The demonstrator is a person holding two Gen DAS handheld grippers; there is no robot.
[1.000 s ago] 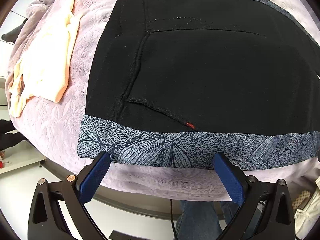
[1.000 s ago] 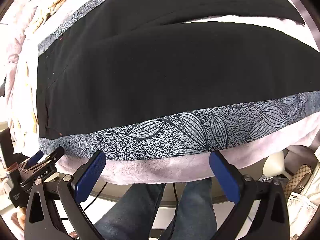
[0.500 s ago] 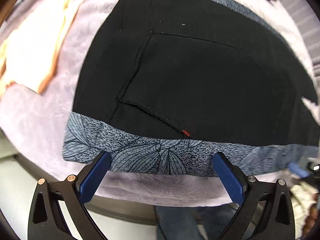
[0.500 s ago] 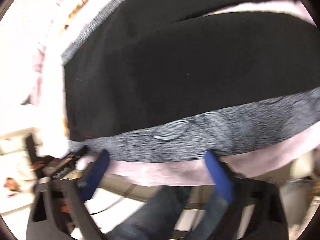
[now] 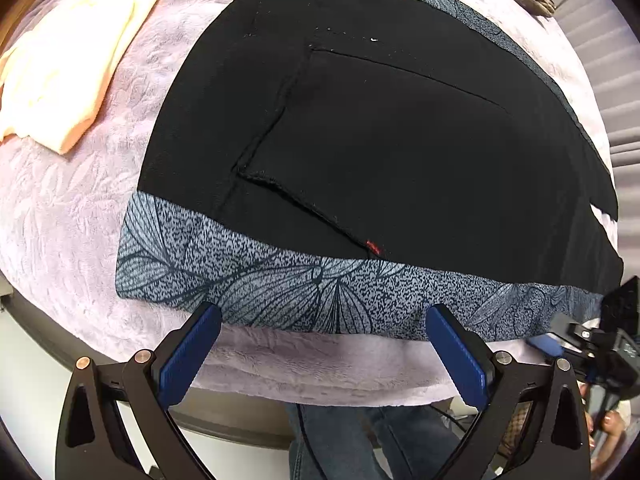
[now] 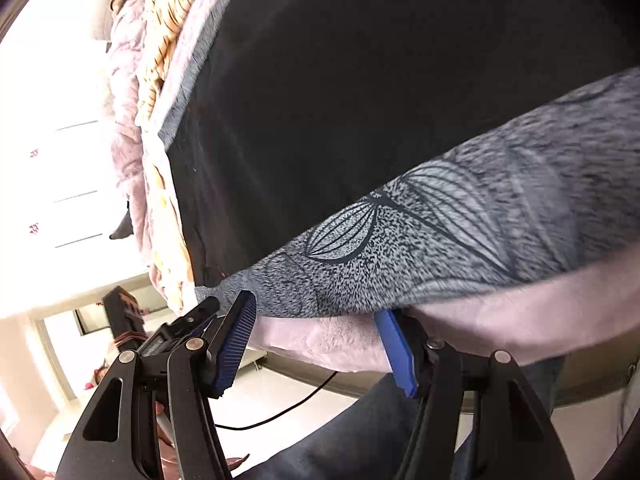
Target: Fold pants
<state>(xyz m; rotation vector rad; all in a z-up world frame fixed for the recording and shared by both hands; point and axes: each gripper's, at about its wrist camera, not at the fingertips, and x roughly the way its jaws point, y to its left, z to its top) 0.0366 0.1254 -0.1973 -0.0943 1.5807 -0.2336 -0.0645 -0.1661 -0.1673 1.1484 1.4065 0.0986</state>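
While the black pants (image 5: 400, 140) with grey leaf-print side band (image 5: 320, 292) lie flat on the lilac plush cover (image 5: 72, 208), left gripper (image 5: 320, 344) and right gripper (image 6: 316, 316) gape at the band's near edge, gripping nothing.

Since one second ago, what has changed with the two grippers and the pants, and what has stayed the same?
The right gripper has dropped closer to the patterned side band and tilted; its jaws have narrowed, and no cloth is between them yet. The left gripper shifted a little along that band and remains wide open, holding nothing. The pants lie flat on the pink blanket as before.
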